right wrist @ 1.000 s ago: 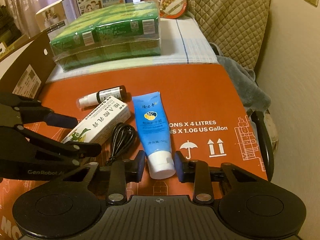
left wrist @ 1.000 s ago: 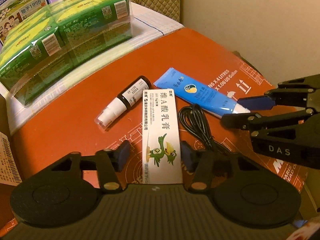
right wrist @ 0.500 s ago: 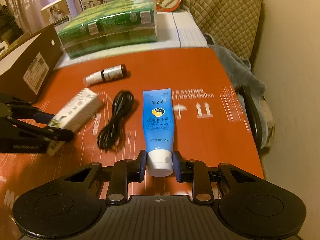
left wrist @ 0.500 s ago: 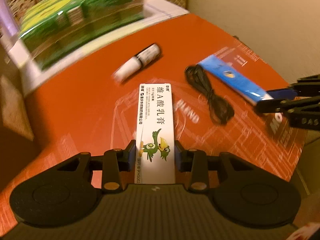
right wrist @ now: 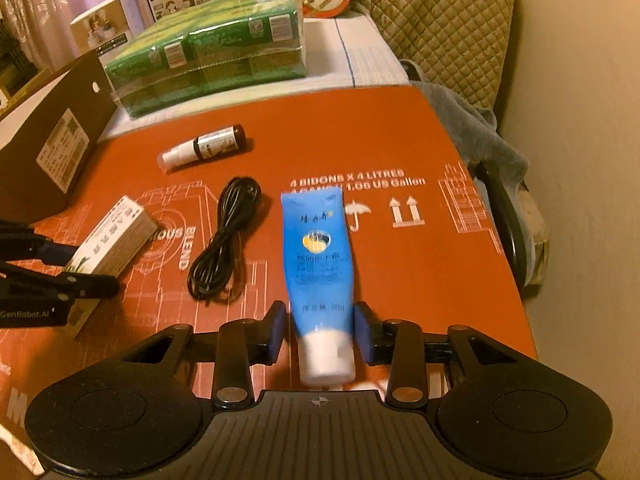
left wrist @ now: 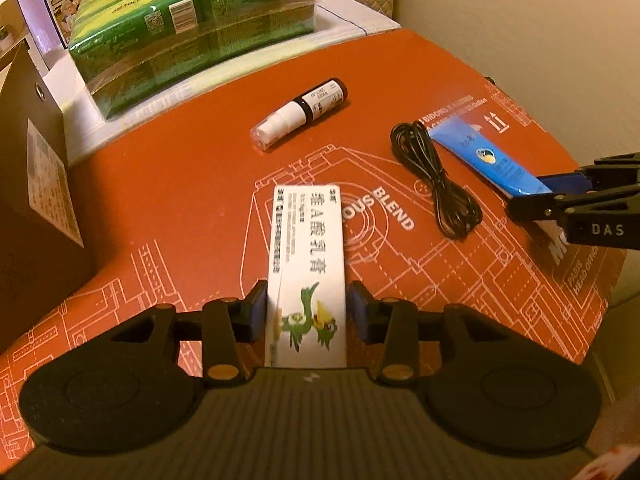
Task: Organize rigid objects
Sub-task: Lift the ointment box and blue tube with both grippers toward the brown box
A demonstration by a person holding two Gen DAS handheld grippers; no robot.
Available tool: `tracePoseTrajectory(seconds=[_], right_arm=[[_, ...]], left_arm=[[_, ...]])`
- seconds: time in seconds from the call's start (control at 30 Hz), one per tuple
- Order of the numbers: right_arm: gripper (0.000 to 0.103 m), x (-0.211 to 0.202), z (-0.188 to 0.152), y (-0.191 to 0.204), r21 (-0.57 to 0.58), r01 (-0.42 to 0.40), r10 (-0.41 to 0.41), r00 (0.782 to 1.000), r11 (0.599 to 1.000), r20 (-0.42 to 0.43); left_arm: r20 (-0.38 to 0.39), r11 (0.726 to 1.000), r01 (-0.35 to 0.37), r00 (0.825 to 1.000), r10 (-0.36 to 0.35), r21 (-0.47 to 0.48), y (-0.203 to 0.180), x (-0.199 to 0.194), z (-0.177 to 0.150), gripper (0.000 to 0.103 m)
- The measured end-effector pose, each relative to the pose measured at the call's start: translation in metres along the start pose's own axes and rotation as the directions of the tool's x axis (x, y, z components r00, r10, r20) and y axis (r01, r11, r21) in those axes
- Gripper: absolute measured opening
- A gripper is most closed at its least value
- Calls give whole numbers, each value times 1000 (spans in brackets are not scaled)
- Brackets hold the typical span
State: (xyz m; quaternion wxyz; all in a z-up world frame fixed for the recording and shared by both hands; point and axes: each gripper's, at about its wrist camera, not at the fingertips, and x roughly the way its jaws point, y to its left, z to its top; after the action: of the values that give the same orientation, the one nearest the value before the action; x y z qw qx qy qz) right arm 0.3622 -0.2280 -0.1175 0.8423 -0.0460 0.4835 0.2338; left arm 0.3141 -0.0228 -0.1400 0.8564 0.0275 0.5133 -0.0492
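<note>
A white carton with a green bird print [left wrist: 306, 248] lies on the orange cardboard surface [left wrist: 160, 200]. It sits between the pads of my left gripper [left wrist: 308, 314], whose jaws are opening, with a thin gap at the right pad. A blue tube with a white cap [right wrist: 318, 248] lies cap-first between the pads of my right gripper [right wrist: 319, 332]. Those jaws are opening too and stand clear of the tube. A small spray bottle [left wrist: 300, 110] and a coiled black cable [left wrist: 436, 184] lie loose between the two items.
Shrink-wrapped green packs [left wrist: 192, 20] stand at the back on a white ledge. A brown carton [left wrist: 32, 184] walls the left side. A grey cloth [right wrist: 480, 128] and a quilted cushion [right wrist: 440, 20] lie at the right. The wall is close on the right.
The carton was dragged left and nearer, away from the cable, and the tube was dragged right and nearer. Both sets of jaws closed on their items and have now loosened.
</note>
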Motion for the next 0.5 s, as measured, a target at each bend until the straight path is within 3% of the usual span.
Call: tracePoseTrajectory(seconds=[0.5], right_arm=[[34, 11, 6, 11, -60, 51, -50, 998, 997, 29]], left_arm=[[14, 1000, -12, 1000, 12, -8, -1, 4, 8, 34]])
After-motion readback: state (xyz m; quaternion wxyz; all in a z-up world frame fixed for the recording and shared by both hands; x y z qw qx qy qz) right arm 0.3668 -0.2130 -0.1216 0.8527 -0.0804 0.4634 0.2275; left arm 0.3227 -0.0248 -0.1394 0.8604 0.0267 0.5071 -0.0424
